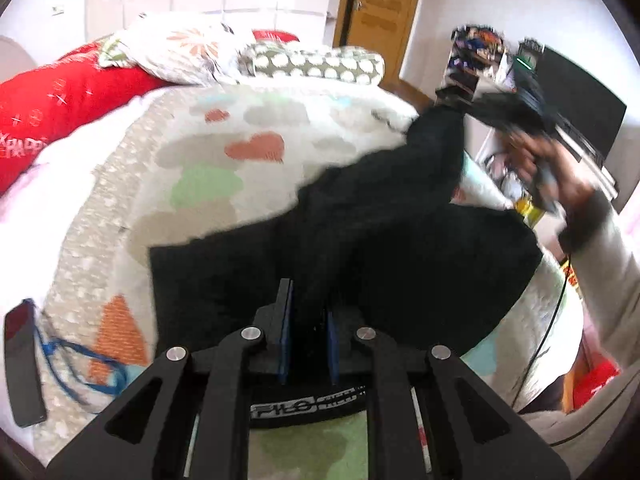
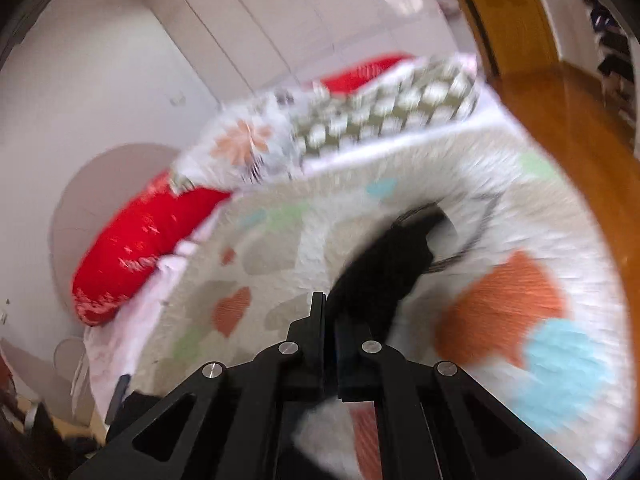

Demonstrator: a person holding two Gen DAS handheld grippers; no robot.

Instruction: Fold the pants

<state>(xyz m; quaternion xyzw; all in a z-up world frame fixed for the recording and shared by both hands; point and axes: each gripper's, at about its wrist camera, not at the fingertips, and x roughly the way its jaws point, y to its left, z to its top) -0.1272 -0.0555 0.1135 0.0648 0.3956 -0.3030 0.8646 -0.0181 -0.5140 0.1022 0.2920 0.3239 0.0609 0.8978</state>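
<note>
Both jaws clamped, limp black pants (image 1: pixel 360 248), fuzzy blanket (image 1: pixel 200 168)

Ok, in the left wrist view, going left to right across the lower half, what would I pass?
Dark flat phone → blue cord → left gripper shut on the black fabric pants → person's pale sleeve.

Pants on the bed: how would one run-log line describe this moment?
pants: black, on bed | left hand-held gripper: shut on pants | right hand-held gripper: shut on pants
</note>
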